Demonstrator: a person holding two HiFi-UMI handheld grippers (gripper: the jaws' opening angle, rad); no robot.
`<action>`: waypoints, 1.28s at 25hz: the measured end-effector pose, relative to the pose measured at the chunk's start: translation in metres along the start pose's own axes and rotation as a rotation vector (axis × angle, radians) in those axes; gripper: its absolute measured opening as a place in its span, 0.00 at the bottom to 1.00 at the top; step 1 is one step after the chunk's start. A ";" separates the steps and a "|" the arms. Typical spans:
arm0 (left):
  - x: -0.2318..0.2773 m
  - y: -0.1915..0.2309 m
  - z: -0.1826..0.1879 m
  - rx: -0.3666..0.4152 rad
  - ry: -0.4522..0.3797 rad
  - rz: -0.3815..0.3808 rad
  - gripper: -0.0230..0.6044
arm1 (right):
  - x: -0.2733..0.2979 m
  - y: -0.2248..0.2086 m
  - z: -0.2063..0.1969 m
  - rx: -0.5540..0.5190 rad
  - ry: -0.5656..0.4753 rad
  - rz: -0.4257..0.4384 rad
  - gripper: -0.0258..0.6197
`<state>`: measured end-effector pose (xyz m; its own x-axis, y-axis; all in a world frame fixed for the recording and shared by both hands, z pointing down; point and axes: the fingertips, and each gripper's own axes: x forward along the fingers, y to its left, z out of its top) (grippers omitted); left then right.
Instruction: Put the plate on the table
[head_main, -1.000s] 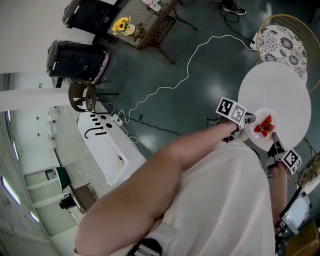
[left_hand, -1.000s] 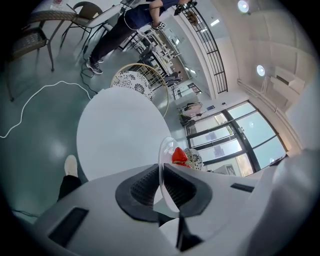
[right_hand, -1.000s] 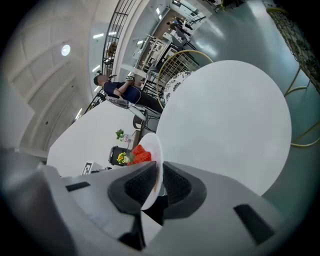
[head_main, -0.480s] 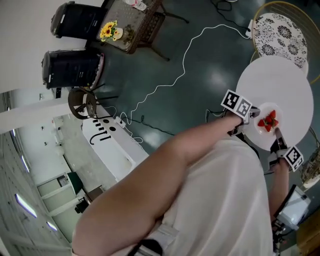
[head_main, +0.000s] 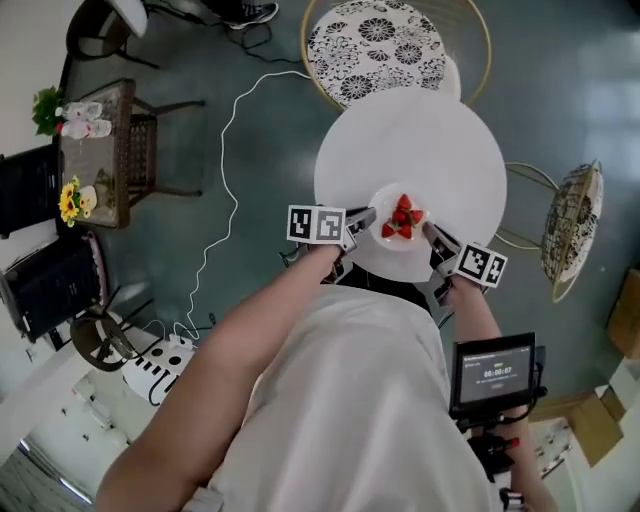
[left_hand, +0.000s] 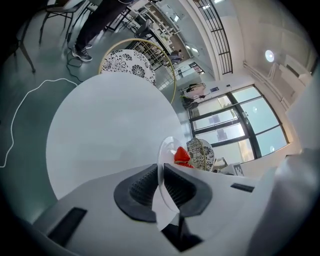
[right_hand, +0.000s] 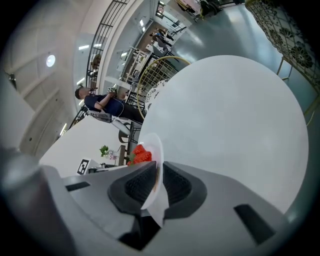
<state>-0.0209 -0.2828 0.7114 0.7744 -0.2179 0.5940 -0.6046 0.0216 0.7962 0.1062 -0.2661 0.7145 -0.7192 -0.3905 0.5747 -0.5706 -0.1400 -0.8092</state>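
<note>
A white plate (head_main: 385, 258) carrying red strawberries (head_main: 402, 220) is over the near edge of the round white table (head_main: 410, 150). My left gripper (head_main: 367, 214) is shut on the plate's left rim and my right gripper (head_main: 429, 233) is shut on its right rim. In the left gripper view the thin plate rim (left_hand: 162, 165) is pinched by the left gripper (left_hand: 161, 182), with the strawberries (left_hand: 182, 156) just beyond and the table top (left_hand: 110, 130) ahead. The right gripper view shows the same: plate rim (right_hand: 154, 150) clamped in the right gripper (right_hand: 157, 182), strawberries (right_hand: 140, 154), table (right_hand: 225, 120). Whether the plate touches the table I cannot tell.
A patterned round chair (head_main: 375, 45) with a gold frame stands at the table's far side, and a wicker chair (head_main: 573, 225) at its right. A white cable (head_main: 225, 150) runs over the dark floor. A side table with flowers (head_main: 95, 150) is far left. A small screen (head_main: 495, 372) hangs near my right arm.
The head view has swung, so the table now lies in the middle of the picture instead of the right edge. Both grippers have kept their hold on the plate at the table's near edge.
</note>
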 end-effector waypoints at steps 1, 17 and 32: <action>0.013 0.003 0.008 0.013 0.010 0.008 0.07 | 0.005 -0.008 0.010 0.000 -0.008 0.014 0.08; 0.062 -0.005 0.037 0.147 0.089 0.084 0.07 | 0.002 -0.042 0.045 0.006 -0.106 -0.126 0.09; 0.060 0.007 0.034 0.280 0.105 0.244 0.09 | 0.011 -0.041 0.046 -0.271 -0.040 -0.322 0.11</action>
<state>0.0147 -0.3285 0.7484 0.6073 -0.1377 0.7824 -0.7899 -0.2098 0.5762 0.1400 -0.3062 0.7489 -0.4738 -0.4018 0.7837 -0.8513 -0.0189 -0.5244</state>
